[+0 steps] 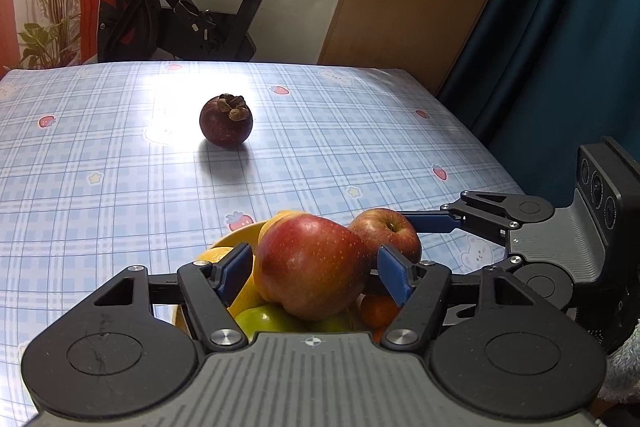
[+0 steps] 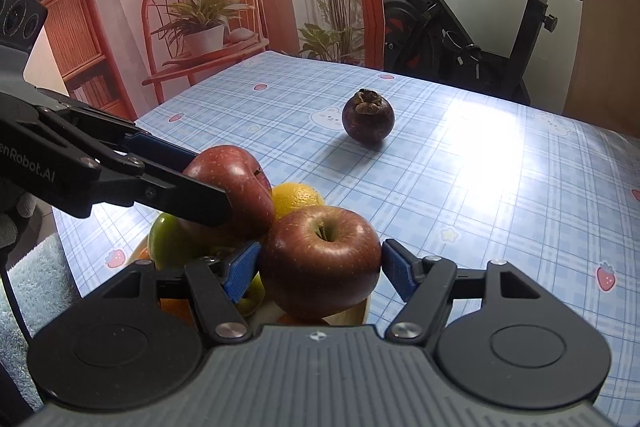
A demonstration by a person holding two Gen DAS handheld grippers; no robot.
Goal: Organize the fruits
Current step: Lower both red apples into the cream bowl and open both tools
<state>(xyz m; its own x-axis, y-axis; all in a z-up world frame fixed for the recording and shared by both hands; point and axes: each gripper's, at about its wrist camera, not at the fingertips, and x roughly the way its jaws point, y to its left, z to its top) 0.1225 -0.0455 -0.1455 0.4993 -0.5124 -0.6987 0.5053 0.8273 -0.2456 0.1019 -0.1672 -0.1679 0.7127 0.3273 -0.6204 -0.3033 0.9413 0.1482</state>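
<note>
A yellow bowl (image 1: pixel 240 233) near the table's front holds several fruits: two red apples, an orange (image 2: pixel 298 197), green fruits (image 2: pixel 170 241) and a small orange one (image 1: pixel 378 309). My left gripper (image 1: pixel 314 265) is shut on a red-yellow apple (image 1: pixel 310 265) over the bowl; it shows in the right wrist view (image 2: pixel 236 183). My right gripper (image 2: pixel 320 267) has its blue pads around the other red apple (image 2: pixel 320 259), also seen in the left wrist view (image 1: pixel 386 229); its right pad stands slightly off the skin. A dark purple mangosteen (image 1: pixel 226 121) (image 2: pixel 368 119) sits alone mid-table.
The table has a blue checked cloth (image 1: pixel 120 167). An exercise bike (image 1: pixel 180 3) stands beyond its far edge, a dark curtain (image 1: pixel 560 27) at the right, and a printed backdrop with a chair and plants (image 2: pixel 200 19) at the left.
</note>
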